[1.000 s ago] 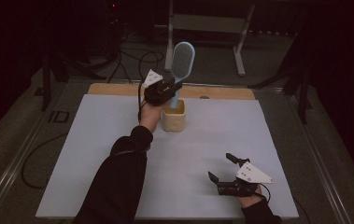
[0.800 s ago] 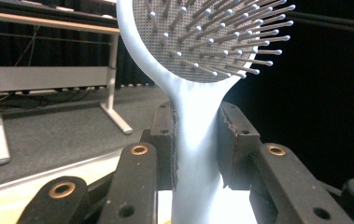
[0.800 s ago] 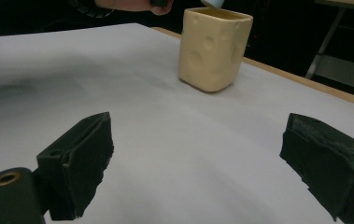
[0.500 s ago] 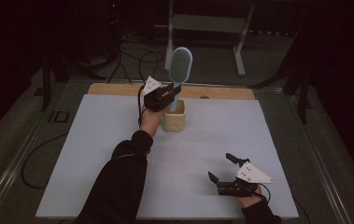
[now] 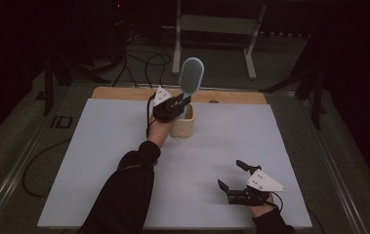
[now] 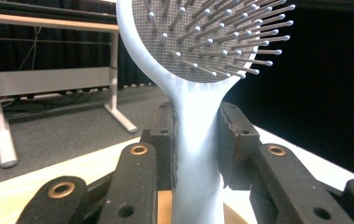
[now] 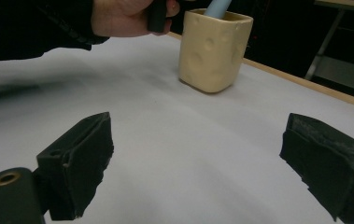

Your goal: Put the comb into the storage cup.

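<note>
High view: left gripper [image 5: 185,101] clamps the hairbrush [image 5: 191,78] handle directly above the cup [image 5: 183,126]; brush upright, handle end inside the cup. Right gripper [image 5: 231,175] well nearer than the cup, jaws spread, empty.

Left gripper view: pads [image 6: 230,140] squeeze the handle.

Right gripper view: cup [image 7: 214,49] beyond parted jaws.

Around you the room is dark — grey floor [image 5: 21,146] strewn with cables [image 5: 138,61], a pale metal stand [image 5: 212,24] beyond the table [image 5: 99,161].
</note>
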`<move>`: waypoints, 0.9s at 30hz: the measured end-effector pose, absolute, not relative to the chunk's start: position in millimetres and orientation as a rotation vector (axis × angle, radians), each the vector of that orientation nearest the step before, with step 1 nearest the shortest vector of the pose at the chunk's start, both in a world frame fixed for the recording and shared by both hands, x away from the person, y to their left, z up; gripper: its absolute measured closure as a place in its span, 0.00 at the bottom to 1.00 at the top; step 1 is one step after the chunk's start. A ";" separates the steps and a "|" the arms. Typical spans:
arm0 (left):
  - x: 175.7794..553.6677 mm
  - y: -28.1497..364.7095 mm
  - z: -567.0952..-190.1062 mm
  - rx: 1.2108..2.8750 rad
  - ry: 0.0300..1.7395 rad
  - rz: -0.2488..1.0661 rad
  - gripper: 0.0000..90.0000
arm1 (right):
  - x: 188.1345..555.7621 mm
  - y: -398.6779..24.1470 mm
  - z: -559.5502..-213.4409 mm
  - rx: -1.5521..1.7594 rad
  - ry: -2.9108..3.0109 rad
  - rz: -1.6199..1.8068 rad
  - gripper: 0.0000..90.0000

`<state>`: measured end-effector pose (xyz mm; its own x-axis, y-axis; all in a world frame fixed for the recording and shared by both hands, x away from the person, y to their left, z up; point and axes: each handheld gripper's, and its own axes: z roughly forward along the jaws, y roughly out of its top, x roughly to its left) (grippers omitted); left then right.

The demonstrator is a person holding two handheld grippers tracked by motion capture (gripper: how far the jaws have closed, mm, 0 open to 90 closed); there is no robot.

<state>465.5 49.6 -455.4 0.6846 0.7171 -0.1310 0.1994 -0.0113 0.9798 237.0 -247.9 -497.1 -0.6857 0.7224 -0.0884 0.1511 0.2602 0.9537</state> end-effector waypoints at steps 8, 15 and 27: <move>463.1 51.5 -462.7 1.591 0.776 0.502 0.78 | 237.4 -247.5 -497.6 0.787 2.018 1.437 0.10; 459.4 55.1 -465.1 1.605 0.773 0.530 0.77 | 237.7 -247.4 -497.9 0.783 2.022 1.434 0.10; 456.6 56.6 -462.8 1.688 0.771 0.474 0.12 | 237.8 -246.9 -498.6 0.788 2.024 1.431 0.10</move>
<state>456.6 56.6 -462.8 0.7013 0.7075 -0.0868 0.2416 -0.1213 0.9628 237.8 -246.9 -498.6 -0.6872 0.7207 -0.0910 0.1546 0.2675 0.9511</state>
